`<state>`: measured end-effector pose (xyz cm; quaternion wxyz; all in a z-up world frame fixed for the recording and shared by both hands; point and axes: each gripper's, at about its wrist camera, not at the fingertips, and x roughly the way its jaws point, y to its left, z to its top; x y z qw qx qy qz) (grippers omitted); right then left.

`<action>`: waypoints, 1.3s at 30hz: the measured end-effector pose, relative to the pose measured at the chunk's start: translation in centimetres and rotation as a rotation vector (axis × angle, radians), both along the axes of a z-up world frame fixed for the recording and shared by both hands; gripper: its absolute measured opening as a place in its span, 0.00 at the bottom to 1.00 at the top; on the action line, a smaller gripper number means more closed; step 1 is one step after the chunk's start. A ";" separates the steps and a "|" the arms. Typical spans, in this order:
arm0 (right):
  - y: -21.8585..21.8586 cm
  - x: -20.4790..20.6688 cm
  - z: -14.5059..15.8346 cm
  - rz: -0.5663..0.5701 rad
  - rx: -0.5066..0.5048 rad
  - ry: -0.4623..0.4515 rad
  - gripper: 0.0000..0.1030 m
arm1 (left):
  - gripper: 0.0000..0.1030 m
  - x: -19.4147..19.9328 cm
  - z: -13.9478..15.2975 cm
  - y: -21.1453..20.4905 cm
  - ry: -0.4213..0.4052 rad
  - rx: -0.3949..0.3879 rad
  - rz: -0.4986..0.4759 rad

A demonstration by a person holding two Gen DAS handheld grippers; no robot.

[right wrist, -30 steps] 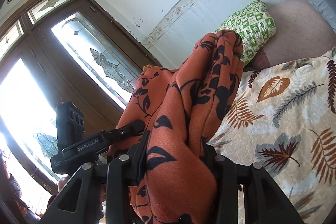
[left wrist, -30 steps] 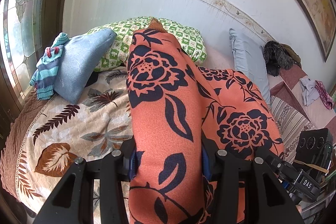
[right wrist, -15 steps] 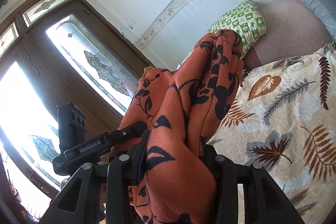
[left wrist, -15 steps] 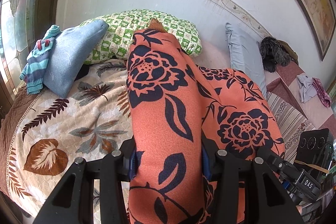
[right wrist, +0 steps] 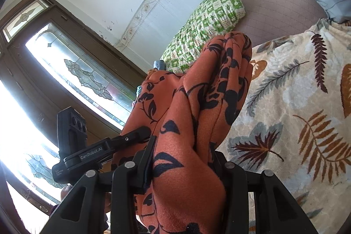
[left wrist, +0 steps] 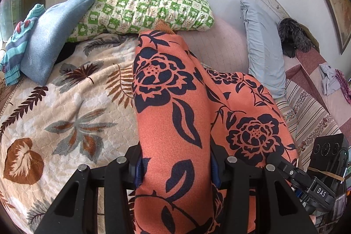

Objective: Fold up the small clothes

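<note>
Orange floral garment (left wrist: 171, 115), navy rose print, bunched thick and held up in the air above the leaf-print quilt (left wrist: 65, 106), not lying on it. Clamped in left gripper (left wrist: 174, 168), both fingers pressed into the cloth, a fat roll of fabric running forward between them. Clamped too in right gripper (right wrist: 186, 168), several layers gathered in the pinch and standing up past the fingers. Second gripper visible just beside the garment in each wrist view, so both grips sit near each other on the same bunch.

Step in hand, by judgement: carrying the garment over the quilt to lay it flat for a fold. Hardly started; no neat fold visible, only gathers.

To do well: keep both pinches tight until cloth touches the quilt. Spread the grippers apart first so the span pulls taut and the gathers drop out. Lower the far hanging end first, then drag back toward the near edge of the quilt to smooth. Aim for bare quilt, short of the green checked pillow (left wrist: 142, 8) behind the garment and away from the blue pillow (left wrist: 50, 36) and striped knit (left wrist: 13, 47) at the quilt's left.

Risk: thick layers slipping unevenly from one pinch, garment landing twisted.

Pale blue pillow (left wrist: 261, 47) well right of the garment, out of the way.
</note>
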<state>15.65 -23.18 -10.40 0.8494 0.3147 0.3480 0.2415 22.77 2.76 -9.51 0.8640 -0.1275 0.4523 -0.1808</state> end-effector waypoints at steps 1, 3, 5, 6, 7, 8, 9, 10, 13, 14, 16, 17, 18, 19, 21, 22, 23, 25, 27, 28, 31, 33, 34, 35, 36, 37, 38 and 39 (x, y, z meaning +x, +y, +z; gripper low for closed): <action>-0.4 0.4 -0.6 -0.004 0.001 0.010 0.40 | 0.47 0.4 -0.6 -0.4 0.009 0.002 -0.003; -1.0 1.1 -1.7 -0.015 0.003 0.028 0.40 | 0.47 1.3 -1.7 -1.2 0.027 0.005 -0.013; -1.8 1.7 -2.8 -0.026 0.002 0.043 0.40 | 0.47 2.2 -2.9 -2.0 0.043 0.008 -0.024; -2.2 2.0 -3.4 -0.033 0.002 0.051 0.40 | 0.47 2.6 -3.5 -2.5 0.051 0.009 -0.030; -2.6 2.2 -4.0 -0.040 0.003 0.059 0.40 | 0.47 3.0 -4.0 -2.9 0.059 0.011 -0.036; -3.0 2.5 -4.6 -0.046 0.004 0.067 0.40 | 0.47 3.4 -4.6 -3.4 0.066 0.015 -0.042; -3.4 2.8 -5.1 -0.050 0.004 0.075 0.40 | 0.47 3.8 -5.1 -3.8 0.072 0.019 -0.046; -3.8 3.2 -5.6 -0.054 0.002 0.080 0.40 | 0.47 4.2 -5.7 -4.2 0.077 0.019 -0.048; -4.8 4.2 -6.9 -0.068 -0.006 0.085 0.40 | 0.47 5.4 -6.9 -5.4 0.083 0.024 -0.058; -5.1 4.5 -7.3 -0.072 -0.008 0.083 0.40 | 0.47 5.8 -7.2 -5.7 0.083 0.025 -0.060; -5.7 5.0 -8.2 -0.080 -0.004 0.081 0.40 | 0.47 6.5 -7.9 -6.3 0.084 0.027 -0.064; -6.1 5.3 -8.8 -0.086 0.001 0.084 0.40 | 0.47 6.9 -8.2 -6.6 0.084 0.032 -0.069; -6.4 5.5 -9.3 -0.093 0.005 0.088 0.40 | 0.47 7.1 -8.6 -7.0 0.084 0.038 -0.073; -6.6 5.8 -9.9 -0.098 0.007 0.089 0.40 | 0.47 7.4 -8.9 -7.3 0.085 0.043 -0.075; -7.0 6.3 -11.0 -0.113 0.008 0.095 0.40 | 0.47 8.0 -9.8 -7.7 0.086 0.053 -0.079; -7.1 6.6 -11.4 -0.119 0.004 0.102 0.40 | 0.47 8.2 -10.2 -8.0 0.089 0.058 -0.081; -7.3 6.8 -11.9 -0.125 0.000 0.110 0.40 | 0.47 8.4 -10.7 -8.2 0.096 0.061 -0.081; -7.7 7.2 -12.9 -0.131 0.004 0.134 0.40 | 0.48 8.7 -11.9 -8.3 0.118 0.060 -0.077; -8.0 7.5 -14.2 -0.145 -0.001 0.168 0.40 | 0.52 8.9 -13.3 -8.3 0.143 0.083 -0.065; -8.1 7.7 -14.8 -0.148 -0.004 0.185 0.41 | 0.58 8.9 -13.8 -8.1 0.147 0.099 -0.053; -8.6 8.2 -16.7 -0.172 -0.023 0.282 0.56 | 0.70 8.7 -14.5 -7.6 0.148 0.100 -0.035; -8.9 8.1 -17.1 -0.178 0.006 0.302 0.61 | 0.81 8.7 -14.3 -7.7 0.164 0.161 -0.027; -8.9 8.0 -16.9 -0.175 -0.004 0.314 0.61 | 0.81 8.6 -13.9 -7.7 0.164 0.185 -0.025; -8.8 7.9 -16.5 -0.171 -0.024 0.324 0.62 | 0.81 8.3 -13.3 -7.6 0.153 0.207 -0.018; -8.8 7.6 -15.9 -0.171 -0.044 0.323 0.62 | 0.81 7.9 -12.4 -7.4 0.129 0.237 -0.005; -8.9 7.1 -15.0 -0.182 -0.062 0.306 0.62 | 0.81 7.2 -11.3 -7.3 0.095 0.265 0.004; -9.1 6.5 -14.0 -0.197 -0.081 0.282 0.62 | 0.81 6.4 -10.0 -7.1 0.056 0.287 0.009; -9.2 6.0 -12.9 -0.208 -0.098 0.259 0.62 | 0.81 5.4 -8.7 -6.9 0.016 0.312 0.015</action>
